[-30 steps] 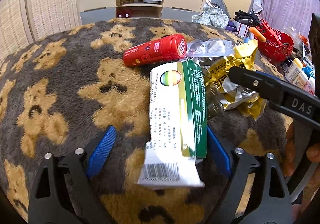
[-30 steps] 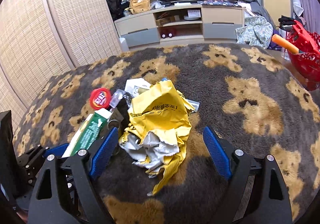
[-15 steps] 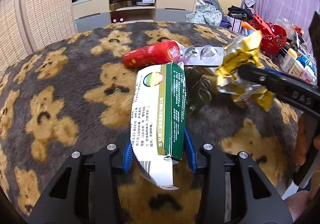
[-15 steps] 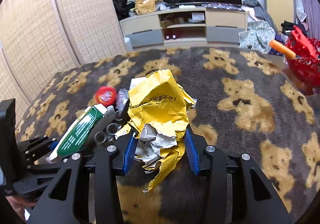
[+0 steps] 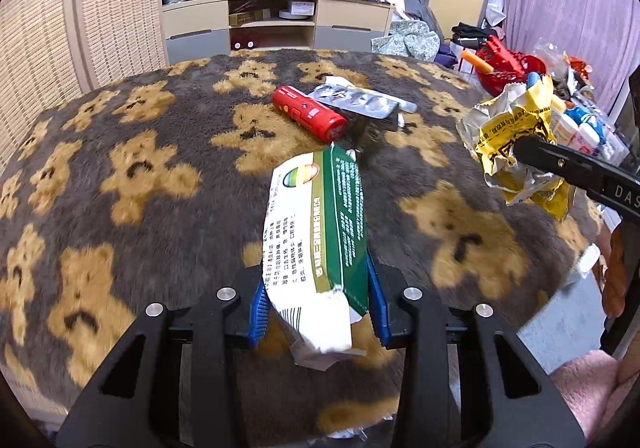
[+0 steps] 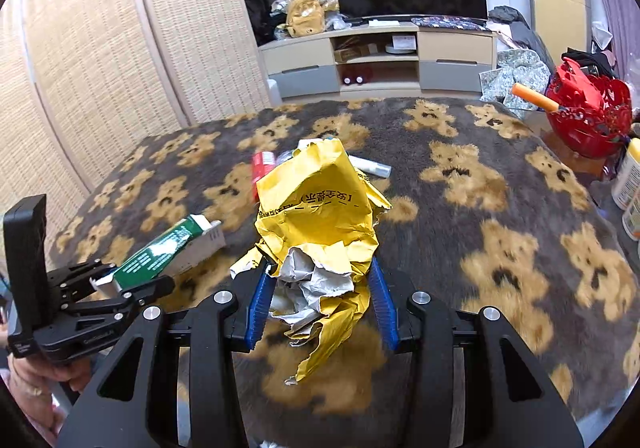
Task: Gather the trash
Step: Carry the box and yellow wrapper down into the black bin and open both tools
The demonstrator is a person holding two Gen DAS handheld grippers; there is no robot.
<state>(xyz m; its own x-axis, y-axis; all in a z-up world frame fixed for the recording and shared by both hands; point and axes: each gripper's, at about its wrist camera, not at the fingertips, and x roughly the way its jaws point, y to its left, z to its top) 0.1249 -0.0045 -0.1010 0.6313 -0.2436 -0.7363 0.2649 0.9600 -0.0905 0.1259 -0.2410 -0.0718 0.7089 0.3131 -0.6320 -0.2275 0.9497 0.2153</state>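
You see a green-and-white box (image 5: 318,232), a yellow wrapper (image 6: 320,215) with silver lining, a red tube (image 5: 308,113), and a grey blanket (image 5: 120,167) patterned with tan bears.

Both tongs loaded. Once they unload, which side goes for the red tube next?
Left, probably. The red tube lies straight ahead of the left tongs, beyond the green-and-white box they hold. From the right tongs it is mostly hidden behind the yellow wrapper.

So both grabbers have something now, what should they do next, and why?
Probably carry both pieces away to wherever the trash goes; no bin shows here. The left gripper is shut on the green-and-white box, the right gripper on the yellow wrapper, both clear of the blanket.
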